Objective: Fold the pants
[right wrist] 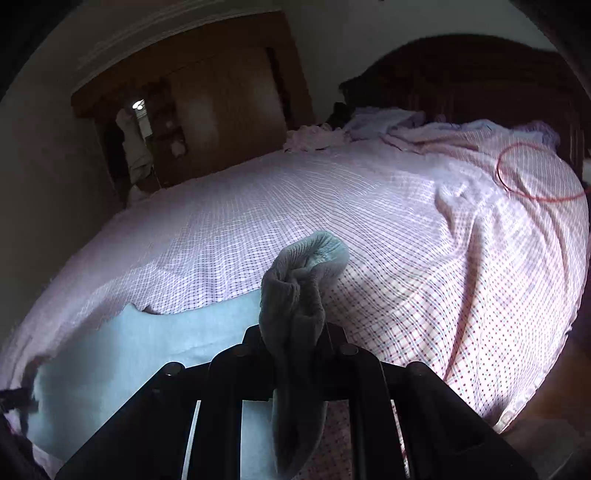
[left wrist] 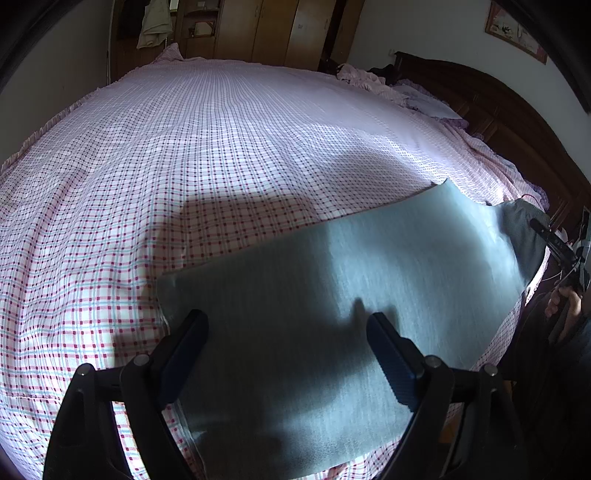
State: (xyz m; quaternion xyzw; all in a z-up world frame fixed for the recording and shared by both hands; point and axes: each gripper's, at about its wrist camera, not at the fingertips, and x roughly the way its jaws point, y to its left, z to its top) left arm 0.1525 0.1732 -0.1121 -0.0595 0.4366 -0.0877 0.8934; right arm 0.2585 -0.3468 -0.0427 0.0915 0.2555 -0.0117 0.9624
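Note:
Grey-blue pants (left wrist: 332, 277) lie flat across the near side of the bed. My left gripper (left wrist: 288, 321) hovers just over them, open wide, with nothing pinched between its fingers. At the far right of the left wrist view, my right gripper (left wrist: 537, 223) lifts one end of the pants off the bed. In the right wrist view, that bunched, ribbed end (right wrist: 306, 266) sticks up from between the fingers of my right gripper (right wrist: 295, 332), which is shut on it. The rest of the pants (right wrist: 129, 343) trails down to the left on the sheet.
A pink checked sheet (left wrist: 221, 147) covers the bed. Crumpled bedding (left wrist: 369, 79) lies by the dark wooden headboard (left wrist: 498, 110). A wooden wardrobe (left wrist: 258, 29) stands beyond the bed. A red cord (right wrist: 517, 173) loops near the pillows. A person's hand (left wrist: 561, 299) holds the right gripper.

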